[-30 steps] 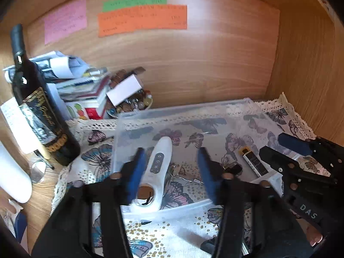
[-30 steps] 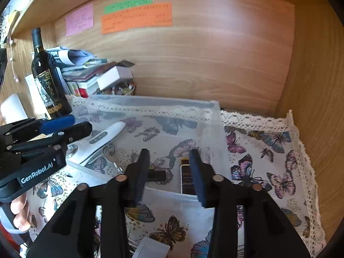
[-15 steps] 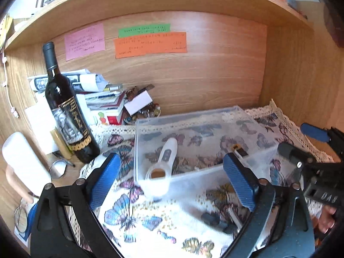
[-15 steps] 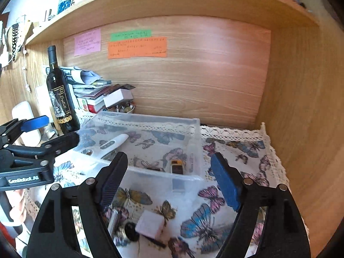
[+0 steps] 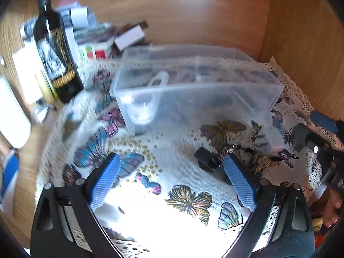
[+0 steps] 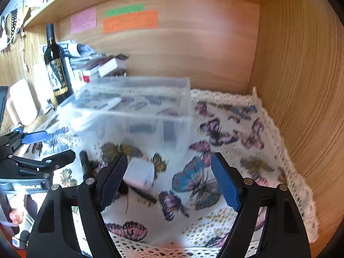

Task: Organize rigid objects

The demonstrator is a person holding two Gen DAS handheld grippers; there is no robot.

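A clear plastic box (image 5: 215,99) (image 6: 133,124) stands on a butterfly-print cloth (image 5: 172,150). Inside it lie a white thermometer-like device (image 5: 148,99) and small dark items (image 6: 169,131). In front of the box lie a white plug adapter (image 6: 139,173) (image 5: 268,137), a black clip (image 5: 207,159) and a dark stick (image 6: 144,194). My left gripper (image 5: 172,180) is open and empty over the cloth, left of the clip. My right gripper (image 6: 169,182) is open and empty, just right of the adapter. The left gripper also shows in the right wrist view (image 6: 47,148).
A dark wine bottle (image 5: 53,49) (image 6: 56,68) stands left of the box beside a pile of papers and books (image 6: 90,62). Wooden walls close the back (image 6: 193,49) and the right side (image 6: 301,86). A white mug (image 6: 21,105) stands at far left.
Both grippers have opened wide, pulled back out of the box, and now hover lower over the cloth in front of it. The thermometer-like device stays in the box.
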